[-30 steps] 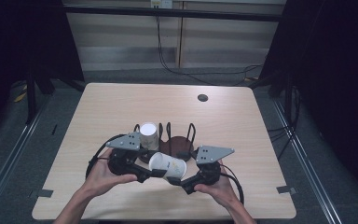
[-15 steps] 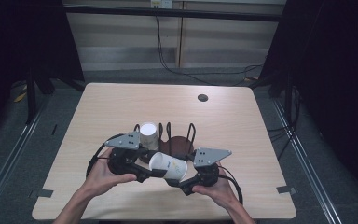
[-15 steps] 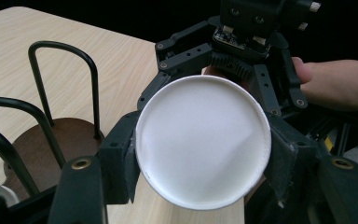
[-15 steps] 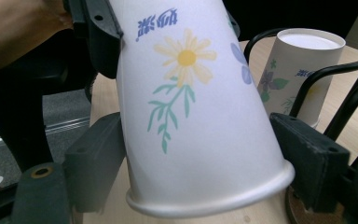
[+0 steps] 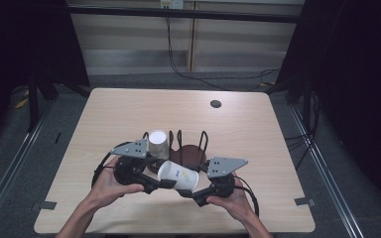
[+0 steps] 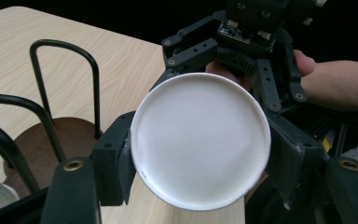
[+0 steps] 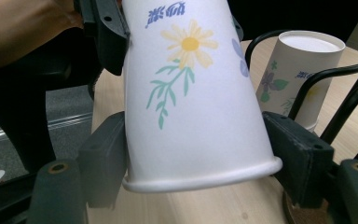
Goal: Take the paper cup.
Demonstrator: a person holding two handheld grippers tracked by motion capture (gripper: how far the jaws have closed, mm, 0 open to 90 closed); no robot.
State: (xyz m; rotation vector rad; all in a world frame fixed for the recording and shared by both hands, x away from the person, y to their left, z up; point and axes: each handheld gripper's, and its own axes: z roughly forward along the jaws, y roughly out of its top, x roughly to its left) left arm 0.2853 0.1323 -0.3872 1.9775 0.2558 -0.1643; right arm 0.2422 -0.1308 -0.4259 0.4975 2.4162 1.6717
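Observation:
A white paper cup (image 5: 178, 174) with a flower print lies on its side in the air between both grippers, over the table's near half. My left gripper (image 5: 155, 182) is shut on its base end; in the left gripper view the pads (image 6: 114, 161) press both sides of the round white bottom (image 6: 200, 140). From the other side, my right gripper (image 5: 192, 191) is shut just above the cup's rolled rim (image 7: 200, 179). A second cup (image 5: 158, 144) stands upside down in a black wire rack (image 5: 191, 141) just behind them.
The rack has a round brown base (image 6: 51, 144) and upright wire loops (image 7: 335, 79). The wooden table (image 5: 258, 129) has a small black round hole (image 5: 216, 103) at its far right. Dark floor and cables surround the table.
The right gripper has moved slightly toward the near edge. The cup stays held between both grippers.

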